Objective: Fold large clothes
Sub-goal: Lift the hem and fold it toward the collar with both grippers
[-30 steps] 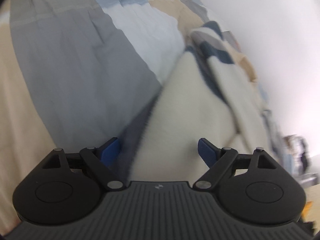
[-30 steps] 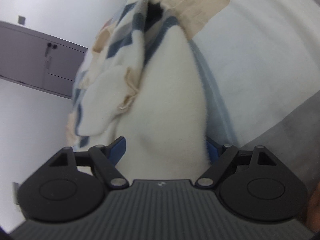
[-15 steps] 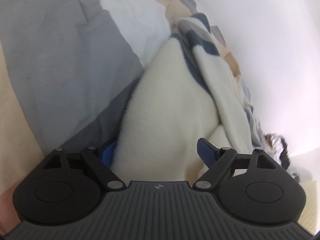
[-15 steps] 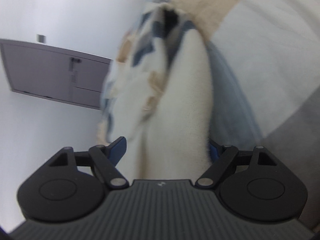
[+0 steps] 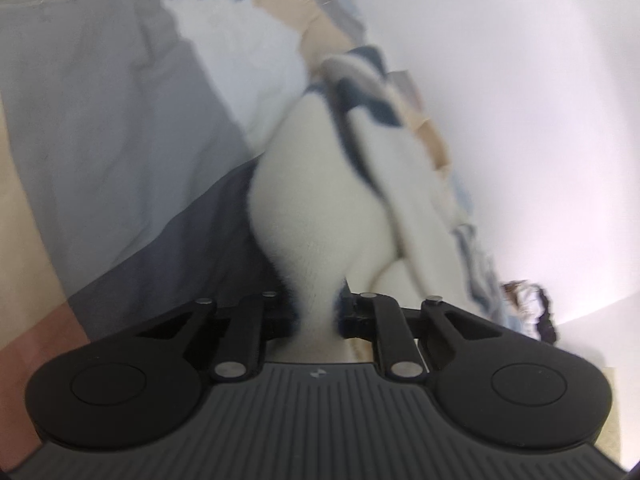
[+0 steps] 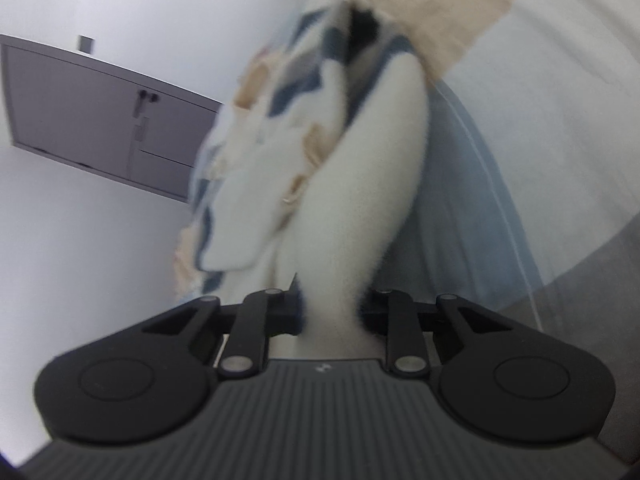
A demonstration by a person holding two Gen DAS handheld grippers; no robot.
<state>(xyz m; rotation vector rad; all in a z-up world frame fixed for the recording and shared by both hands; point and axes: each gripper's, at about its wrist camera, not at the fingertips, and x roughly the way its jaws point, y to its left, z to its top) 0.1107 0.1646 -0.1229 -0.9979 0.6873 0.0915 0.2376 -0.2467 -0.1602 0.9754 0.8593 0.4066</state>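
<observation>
Both grippers are closing on the garment. Left gripper (image 5: 318,316) has a bunched neck of the white fleece (image 5: 316,200) pinched between its jaws; right gripper (image 6: 332,312) has the same kind of pinch on its end (image 6: 360,184). Fabric sits between the pads in both views, and both look clamped.

The garment lies on the bed (image 5: 120,140), over the grey and pale blue patchwork cover, running far from both grippers along the edge next to the wall (image 5: 540,120). The striped navy and beige part is heaped at the far end.

Risks as I see them:
- Each pinch takes a thick wad, not a clean edge. If only the outer layer is caught, I expect the inner layers to slide out on the lift.
- Fleece is fluffy and compresses, so the grip may loosen under load.
- The cover lies right under the left pinch; I can't tell whether it is caught too. If so, the lift drags it.
- The far heap looks tangled, so a pull may skew the fold.
- Both views are blurred, so edge alignment is a guess.
</observation>
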